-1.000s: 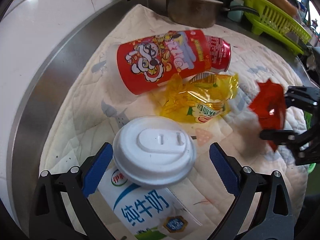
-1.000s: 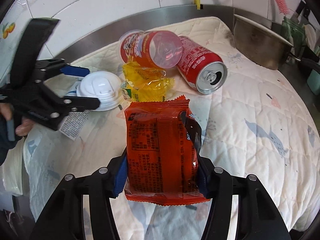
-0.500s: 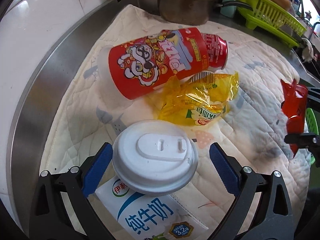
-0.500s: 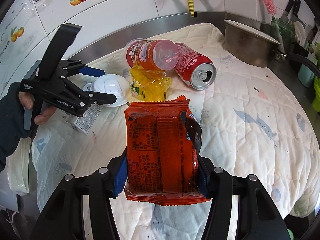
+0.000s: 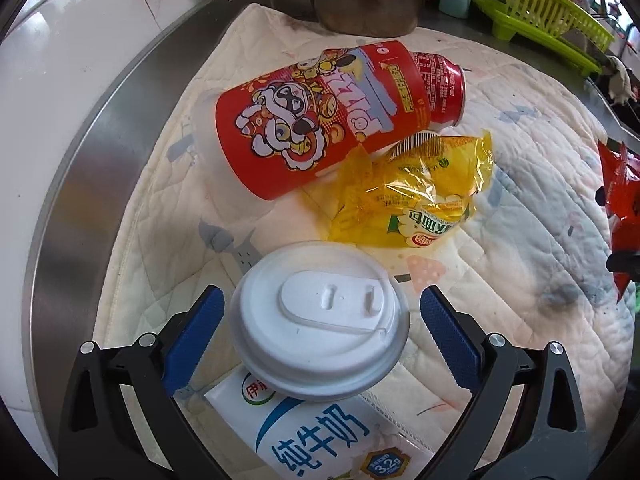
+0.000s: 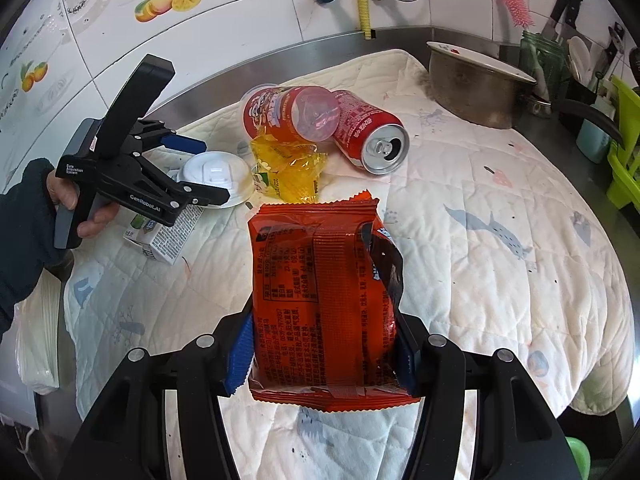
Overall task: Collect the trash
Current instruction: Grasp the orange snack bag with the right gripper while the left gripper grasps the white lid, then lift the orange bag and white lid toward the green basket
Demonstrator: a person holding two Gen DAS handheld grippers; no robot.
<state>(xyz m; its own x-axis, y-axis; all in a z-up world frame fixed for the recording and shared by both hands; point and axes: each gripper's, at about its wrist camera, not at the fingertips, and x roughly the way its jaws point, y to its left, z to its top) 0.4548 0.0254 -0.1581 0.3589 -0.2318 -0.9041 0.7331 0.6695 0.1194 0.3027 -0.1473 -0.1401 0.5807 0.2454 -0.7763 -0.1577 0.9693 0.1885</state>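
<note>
The right gripper [image 6: 324, 354] is clamping a red snack packet [image 6: 324, 300]; the left gripper [image 5: 320, 320] is spreading wide around a white lid [image 5: 322, 320] (milk carton [image 5: 320, 440] beneath).

lid [image 5: 322, 326] on carton [image 5: 320, 436] | wrapper [image 5: 412, 204] between lid and cup [image 5: 316, 116] | can [image 5: 440, 86] behind cup
</note>
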